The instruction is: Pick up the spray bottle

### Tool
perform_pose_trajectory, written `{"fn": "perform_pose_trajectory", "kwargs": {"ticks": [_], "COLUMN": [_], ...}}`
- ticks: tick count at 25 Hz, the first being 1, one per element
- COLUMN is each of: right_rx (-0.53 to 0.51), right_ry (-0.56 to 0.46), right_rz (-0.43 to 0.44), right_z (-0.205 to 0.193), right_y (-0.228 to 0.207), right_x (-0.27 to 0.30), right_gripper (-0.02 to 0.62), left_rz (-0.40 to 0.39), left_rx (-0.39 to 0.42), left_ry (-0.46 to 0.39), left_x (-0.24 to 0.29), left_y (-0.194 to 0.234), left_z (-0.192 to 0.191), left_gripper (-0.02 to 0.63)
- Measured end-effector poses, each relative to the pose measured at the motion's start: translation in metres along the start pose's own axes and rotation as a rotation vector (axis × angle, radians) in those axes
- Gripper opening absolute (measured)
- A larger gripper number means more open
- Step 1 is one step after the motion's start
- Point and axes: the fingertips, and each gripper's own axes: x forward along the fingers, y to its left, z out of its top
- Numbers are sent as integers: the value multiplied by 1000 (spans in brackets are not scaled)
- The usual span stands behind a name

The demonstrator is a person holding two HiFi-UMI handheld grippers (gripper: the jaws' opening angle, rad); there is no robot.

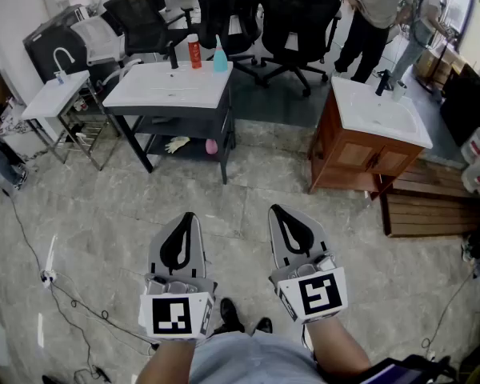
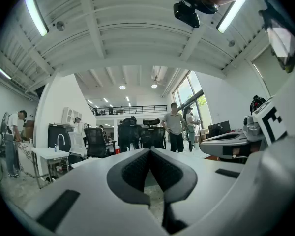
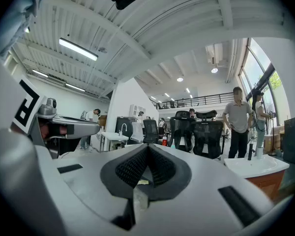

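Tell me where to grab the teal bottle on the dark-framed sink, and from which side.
Probably grip the teal bottle around its wider lower body, coming level from the front-right. It stands upright near the back of the sink top, with the red bottle close on its left.
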Motion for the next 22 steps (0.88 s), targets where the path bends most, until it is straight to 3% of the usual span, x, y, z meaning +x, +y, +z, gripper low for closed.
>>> {"fn": "perform_pose_trajectory", "kwargs": {"ticks": [9, 17, 22], "right_rx": [15, 7, 7], "right_ry": [-14, -53, -39], "right_rz": [8, -60, -93], "right_z": [1, 16, 9], "right_y": [12, 21, 25], "right_x": [22, 57, 74], "right_gripper": [14, 20, 25], "left_rz": [-8, -21, -26], "left_rx": [-4, 16, -1], "left_ry": [9, -32, 4], "left_x": [8, 15, 21], "left_y": [22, 65, 90], "left_z": [-8, -2, -21], "left_gripper": [18, 18, 18]}}
